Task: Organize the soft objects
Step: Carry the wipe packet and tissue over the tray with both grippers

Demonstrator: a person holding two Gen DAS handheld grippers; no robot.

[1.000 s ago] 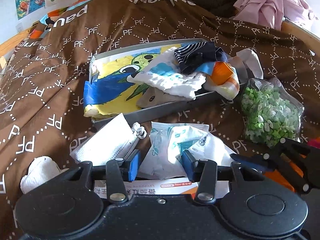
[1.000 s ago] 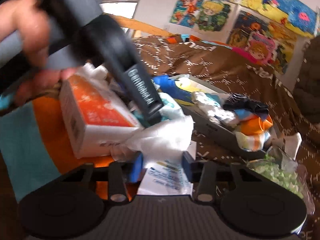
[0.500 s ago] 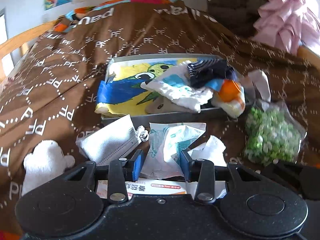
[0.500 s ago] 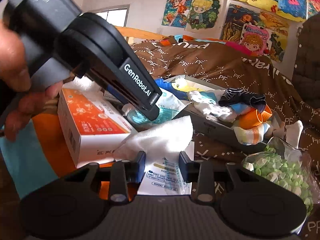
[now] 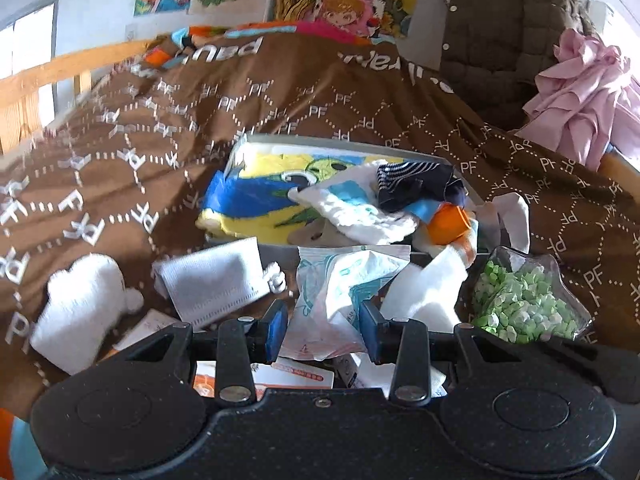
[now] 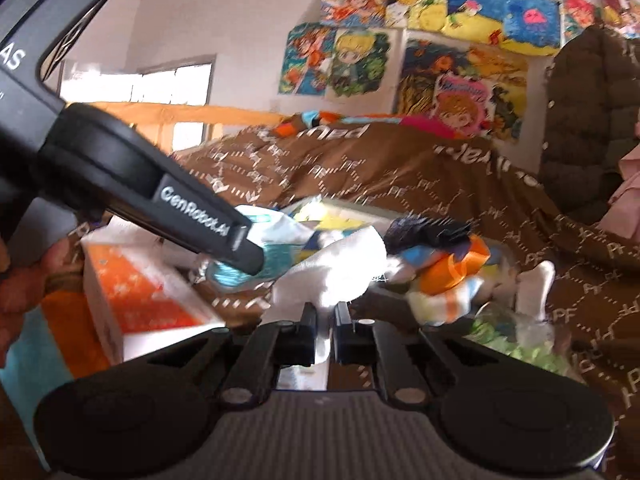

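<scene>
Between bed and tray (image 5: pixel 476 196), the right gripper (image 6: pixel 326 320) has just pinched a limp, light white cloth (image 6: pixel 332 268) at its edge, the left gripper (image 5: pixel 323 330) half-closed on a crinkly packet (image 5: pixel 340 292).

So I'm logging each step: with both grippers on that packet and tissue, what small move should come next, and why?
Probably draw the right gripper back: its jaws have just been closing, pinching the white tissue, while the left gripper holds the tissue packet, so pulling should free it.

The heaped tray (image 5: pixel 260 249) blocks ahead; bare brown bedspread (image 5: pixel 120 168) to its left lies open.
</scene>
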